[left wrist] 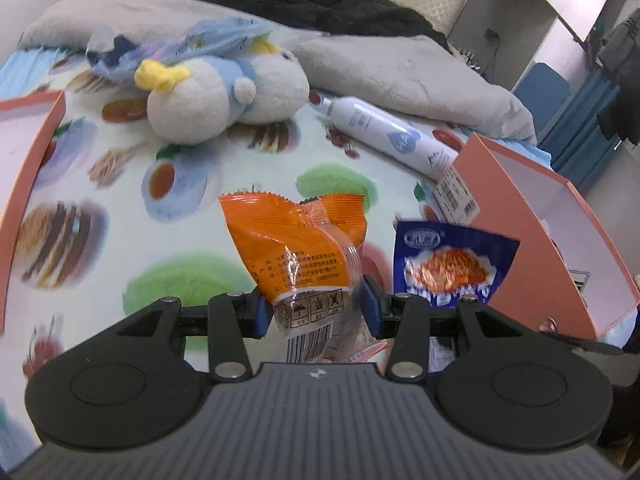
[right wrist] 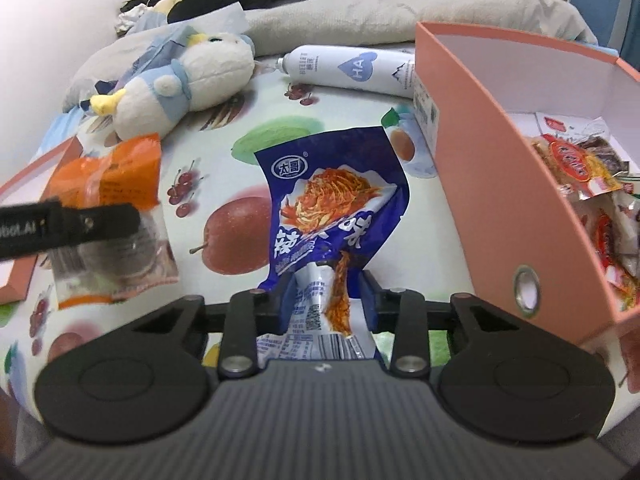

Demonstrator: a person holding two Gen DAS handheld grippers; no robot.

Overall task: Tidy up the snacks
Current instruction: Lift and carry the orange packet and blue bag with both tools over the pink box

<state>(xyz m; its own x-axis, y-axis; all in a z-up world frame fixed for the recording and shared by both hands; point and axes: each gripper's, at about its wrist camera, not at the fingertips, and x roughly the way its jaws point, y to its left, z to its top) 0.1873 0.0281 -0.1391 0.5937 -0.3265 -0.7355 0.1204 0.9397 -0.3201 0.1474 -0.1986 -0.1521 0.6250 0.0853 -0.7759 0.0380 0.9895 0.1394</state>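
An orange snack packet (left wrist: pixel 296 248) is clamped in the left gripper (left wrist: pixel 316 312) above the bed sheet (left wrist: pixel 200 184). A blue snack packet (right wrist: pixel 332 208) is pinched in the right gripper (right wrist: pixel 324 300), beside the pink box (right wrist: pixel 500 184) holding more snacks.

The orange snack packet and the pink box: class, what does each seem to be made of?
Orange snack packet: thin glossy plastic film, judging by its crinkles, glare and clear lower part. Pink box: probably matte cardboard, given its stiff flat walls, without shine.
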